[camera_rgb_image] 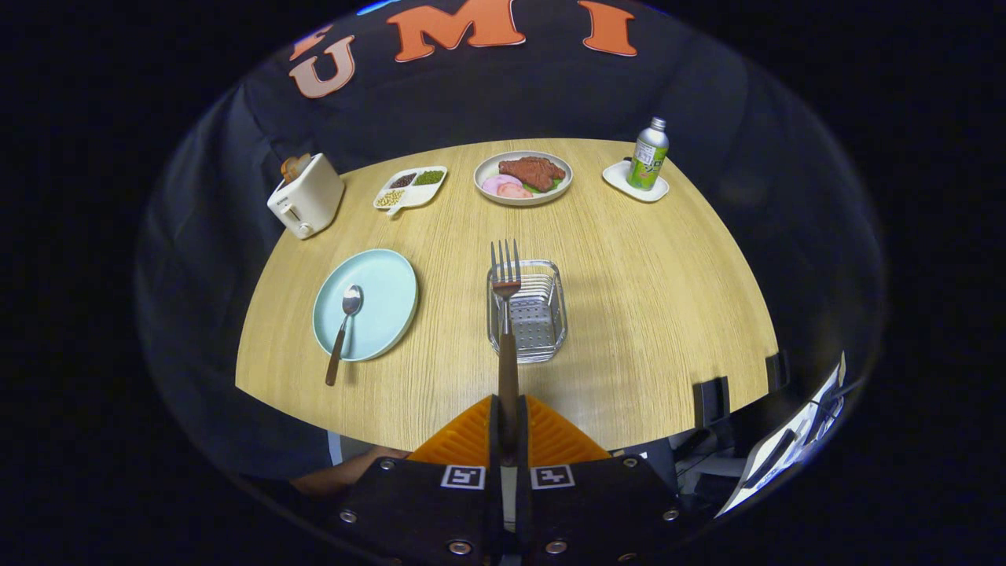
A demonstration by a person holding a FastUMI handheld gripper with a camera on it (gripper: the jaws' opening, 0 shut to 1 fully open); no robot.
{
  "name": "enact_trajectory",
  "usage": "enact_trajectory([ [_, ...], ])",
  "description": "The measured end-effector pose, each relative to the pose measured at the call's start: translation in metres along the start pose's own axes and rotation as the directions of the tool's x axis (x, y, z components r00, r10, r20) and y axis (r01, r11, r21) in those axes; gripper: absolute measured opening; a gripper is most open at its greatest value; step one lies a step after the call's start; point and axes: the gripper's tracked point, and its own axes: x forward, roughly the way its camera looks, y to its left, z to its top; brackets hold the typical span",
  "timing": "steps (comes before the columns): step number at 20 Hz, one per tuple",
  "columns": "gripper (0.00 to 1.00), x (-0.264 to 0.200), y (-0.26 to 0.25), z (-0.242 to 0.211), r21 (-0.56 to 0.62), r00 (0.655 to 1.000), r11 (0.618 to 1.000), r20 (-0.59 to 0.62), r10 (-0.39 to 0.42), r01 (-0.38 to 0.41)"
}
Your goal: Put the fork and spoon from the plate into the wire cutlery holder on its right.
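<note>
My gripper (508, 428) clamps the fork (505, 314) by its handle, tines over the holder (528, 311). I should centre it, lower gently, then release; spoon (343, 330) waits on the plate (385, 291) at left.

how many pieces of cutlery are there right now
2. The fork is clamped by its handle in the gripper, tines over the wire cutlery holder. The spoon lies on the plate, left of the holder.
</note>
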Motion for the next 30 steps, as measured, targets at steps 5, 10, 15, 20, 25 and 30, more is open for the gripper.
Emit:
enact_trajectory([
  [5,0.07,0.011,-0.008,-0.009,0.016,0.997,1.000,-0.071,0.011,-0.010],
  [10,0.06,0.010,-0.011,-0.011,0.015,0.991,1.000,-0.131,0.024,-0.022],
  [15,0.09,0.010,-0.018,-0.002,0.018,0.986,1.000,-0.164,0.016,-0.013],
  [20,0.16,-0.003,-0.022,0.035,0.014,0.997,1.000,-0.081,-0.001,0.002],
  [25,0.44,-0.025,-0.009,0.080,-0.014,0.997,1.000,0.073,-0.010,0.011],
  [30,0.63,-0.040,0.034,0.112,-0.064,0.978,0.998,0.206,0.038,-0.026],
])
